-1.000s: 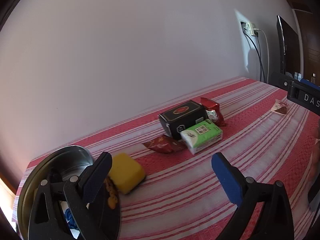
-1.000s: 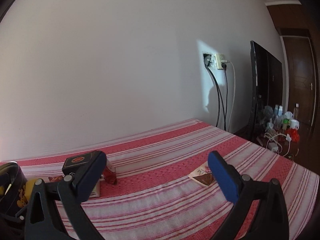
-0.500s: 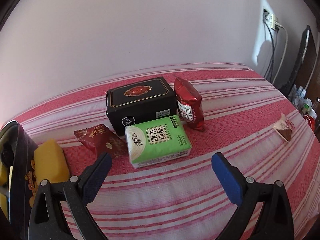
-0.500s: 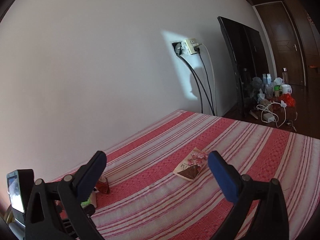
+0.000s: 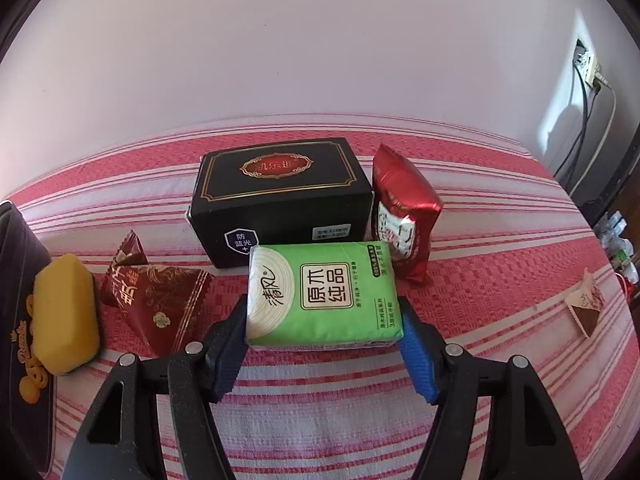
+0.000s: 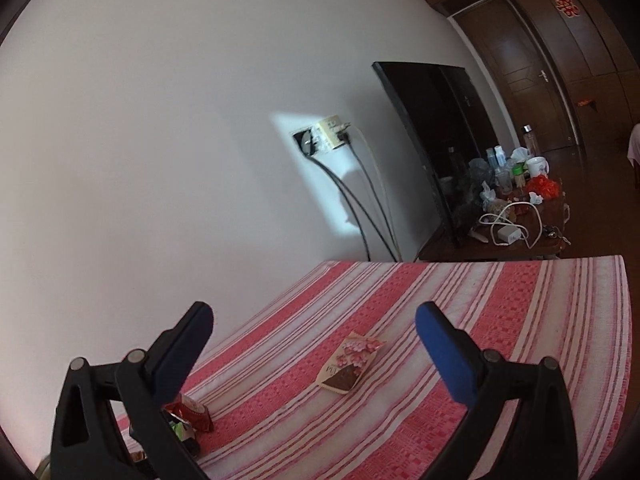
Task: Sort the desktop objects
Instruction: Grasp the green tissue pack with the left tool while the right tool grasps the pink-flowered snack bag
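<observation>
A green tissue pack (image 5: 320,288) lies on the red-and-white striped cloth (image 5: 320,392), in front of a black box (image 5: 280,192). My left gripper (image 5: 322,320) points down at it, its jaws closing, and both blue pads (image 5: 228,344) touch the pack's two sides. A red foil bag (image 5: 404,216) leans by the box's right end. A dark red packet (image 5: 160,300) and a yellow block (image 5: 64,312) lie to the left. My right gripper (image 6: 314,312) hovers open and holds nothing, with a small flowered packet (image 6: 348,364) on the cloth beyond it.
A black tin with gold print (image 5: 20,320) stands at the far left edge. The wall runs behind the table, with a socket and cables (image 6: 332,140). A dark screen (image 6: 432,140) and a cluttered side table (image 6: 512,208) stand past the table's right end.
My left gripper has come closer and lower over the green pack, and its jaws have narrowed from wide apart onto its sides. The right gripper's view has swung and rolled toward the screen.
</observation>
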### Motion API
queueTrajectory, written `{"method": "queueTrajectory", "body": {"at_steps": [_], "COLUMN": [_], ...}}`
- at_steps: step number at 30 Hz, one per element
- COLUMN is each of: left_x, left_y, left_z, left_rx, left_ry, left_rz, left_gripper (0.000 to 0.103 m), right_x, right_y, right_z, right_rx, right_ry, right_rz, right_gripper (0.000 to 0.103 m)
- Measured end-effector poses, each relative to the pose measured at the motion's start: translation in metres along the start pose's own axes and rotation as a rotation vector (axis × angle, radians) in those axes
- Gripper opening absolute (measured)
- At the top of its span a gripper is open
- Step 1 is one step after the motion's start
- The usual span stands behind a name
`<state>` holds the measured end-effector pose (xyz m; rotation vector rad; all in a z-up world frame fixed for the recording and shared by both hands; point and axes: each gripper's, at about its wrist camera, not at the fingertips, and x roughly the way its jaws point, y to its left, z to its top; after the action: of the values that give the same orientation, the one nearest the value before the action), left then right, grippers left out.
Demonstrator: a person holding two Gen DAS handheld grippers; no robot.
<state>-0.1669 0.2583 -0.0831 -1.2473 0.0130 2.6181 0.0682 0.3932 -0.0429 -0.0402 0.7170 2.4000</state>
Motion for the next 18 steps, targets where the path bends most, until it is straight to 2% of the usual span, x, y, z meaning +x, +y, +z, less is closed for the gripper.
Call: {"method": "queueTrajectory", "body": {"at_steps": [4,6,10,13,16,18], "left_x": [-0.010,-0.017,-0.035,-0.058,-0.080,-0.088], "left_y": [0.015,0.020,0.028,0.039,0.053,0.060], "left_z": [-0.009,-0.015,-0.029,-0.038,-0.044,-0.044], "left_rx": [-0.016,-0.025,0.009,0.029,0.046,0.056], "left_ry": [-0.011,-0.019,-0.036,-0.072,-0.143,-0.199], "left_rz": [-0.102,-0.158,-0.218,-0.275,-0.318,-0.339], "left_gripper": [0.070,0.069,0.070,0.070,0.070,0.070], "right_x": [-0.010,-0.005,0.027,0.053,0.080,0.089], "right_y": [-0.051,-0.074,-0.086,-0.073,-0.060,-0.044], "right_z": [0.010,0.010,0.001,-0.009,-0.023,-0.024], "right_rx": [0.222,0.320,0.369,0.304,0.255,0.150], "right_ry": [-0.089,-0.064,0.121,0.253,0.396,0.429], "right_rz": [-0.142,-0.177,-0.188,-0.164,-0.129,-0.176], "right_gripper": [0.103,0.103,0.103,0.103,0.103,0.103]}}
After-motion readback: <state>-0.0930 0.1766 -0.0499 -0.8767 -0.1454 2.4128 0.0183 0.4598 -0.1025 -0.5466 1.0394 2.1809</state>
